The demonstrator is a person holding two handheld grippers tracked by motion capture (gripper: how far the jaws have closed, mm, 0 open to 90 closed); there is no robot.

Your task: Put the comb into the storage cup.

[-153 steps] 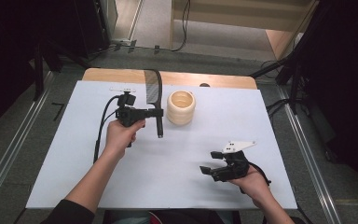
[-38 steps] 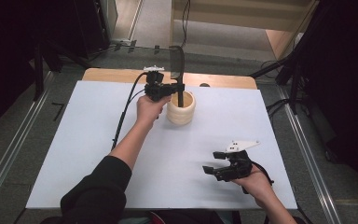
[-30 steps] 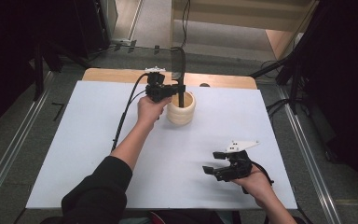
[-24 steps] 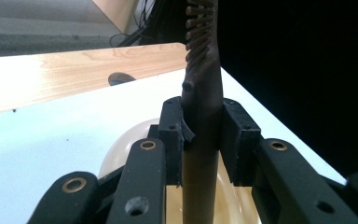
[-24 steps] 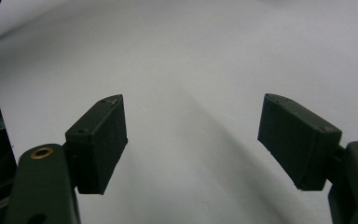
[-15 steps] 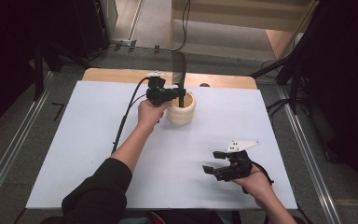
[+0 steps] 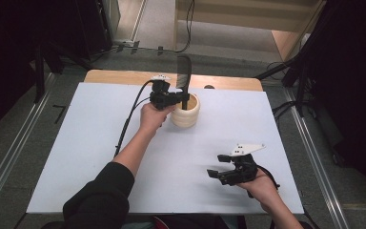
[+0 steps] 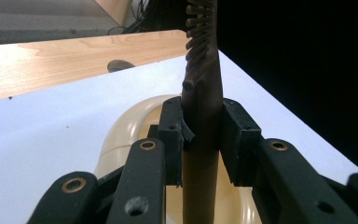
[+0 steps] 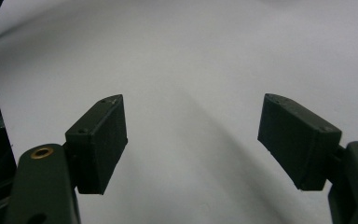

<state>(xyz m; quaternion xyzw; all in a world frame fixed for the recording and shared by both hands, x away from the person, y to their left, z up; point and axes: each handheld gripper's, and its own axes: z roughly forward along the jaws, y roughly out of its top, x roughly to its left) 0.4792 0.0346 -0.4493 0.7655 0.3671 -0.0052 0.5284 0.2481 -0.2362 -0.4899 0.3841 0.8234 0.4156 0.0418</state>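
Note:
My left gripper (image 7: 180, 98) is shut on the handle of a dark comb (image 7: 184, 78), held upright with its toothed end up. The comb's lower end reaches into a cream round holder (image 7: 187, 113) near the table's far edge. In the left gripper view both pads clamp the comb (image 8: 204, 93) just above the cream holder (image 8: 130, 126). My right gripper (image 7: 217, 167) rests low over the white table near the front right, open, with nothing between its fingers (image 9: 101, 140).
The white table top (image 7: 86, 143) ends at a wooden strip (image 7: 124, 76) along the far edge. A dark round mark (image 8: 120, 65) lies on the wood behind the holder. Black frame rails and cables run around the table.
The left gripper with the comb has shifted slightly toward the holder and lowered, so the comb's lower end now sits inside it. The right gripper has stayed still.

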